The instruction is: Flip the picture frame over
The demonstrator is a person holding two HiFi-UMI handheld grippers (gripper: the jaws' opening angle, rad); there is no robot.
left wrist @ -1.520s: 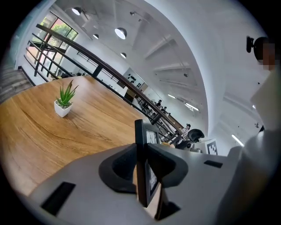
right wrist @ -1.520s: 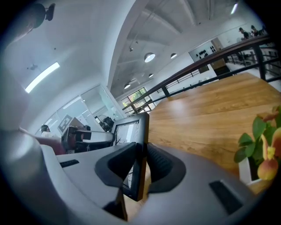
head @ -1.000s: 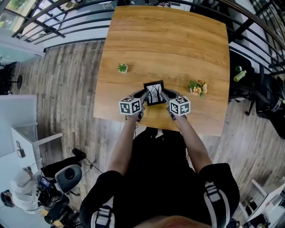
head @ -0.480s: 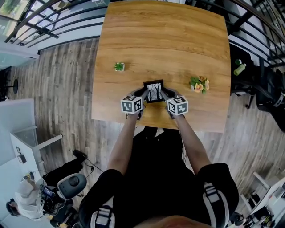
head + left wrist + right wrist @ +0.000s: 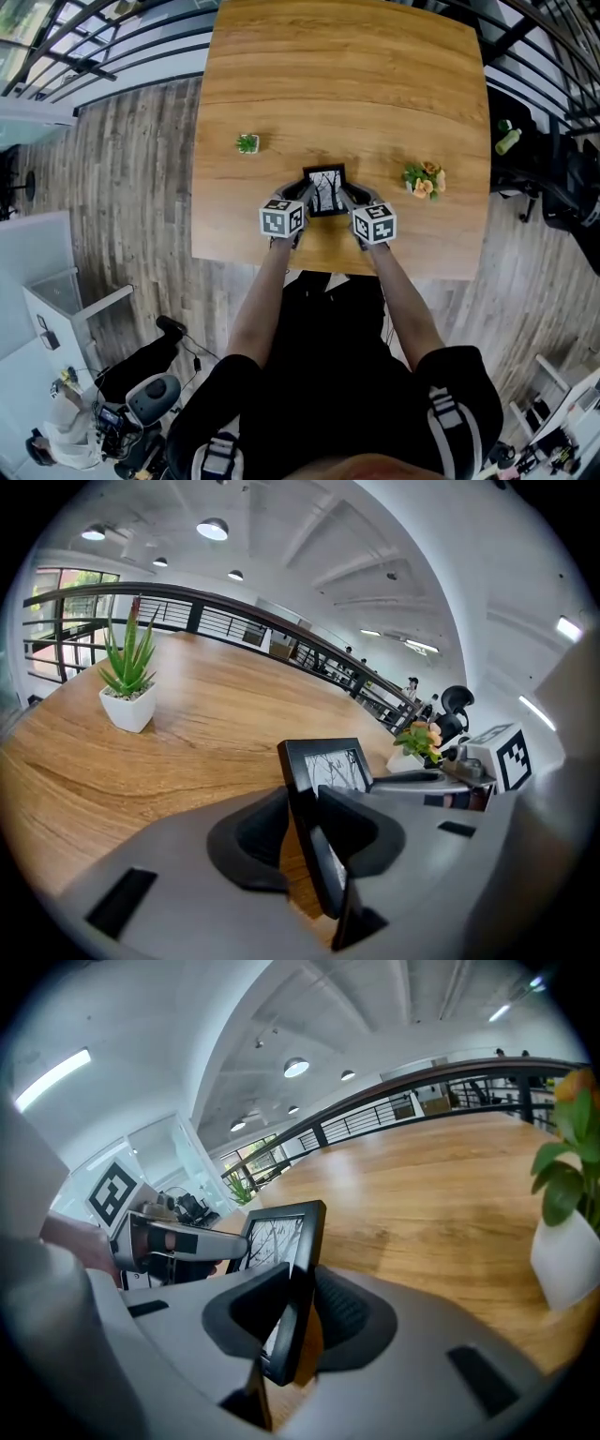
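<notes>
A small black picture frame (image 5: 326, 190) with a tree print stands upright near the table's front edge, picture side toward me. My left gripper (image 5: 306, 195) has the frame's left edge (image 5: 328, 766) between its jaws. They are opening, and a sliver of table shows beside the frame. My right gripper (image 5: 345, 197) is shut on the frame's right edge (image 5: 281, 1232), pads on its front and back. Each gripper view shows the other gripper across the frame: the right one (image 5: 487, 761) and the left one (image 5: 159, 1237).
A small green succulent in a white pot (image 5: 247, 143) stands left of the frame. A flower pot (image 5: 423, 180) stands to its right, close to the right gripper. The wooden table (image 5: 347, 84) stretches bare behind. Railings ring the far side.
Both grippers and the frame stay at almost the same spot near the front edge. The left marker cube has shifted slightly toward the frame.
</notes>
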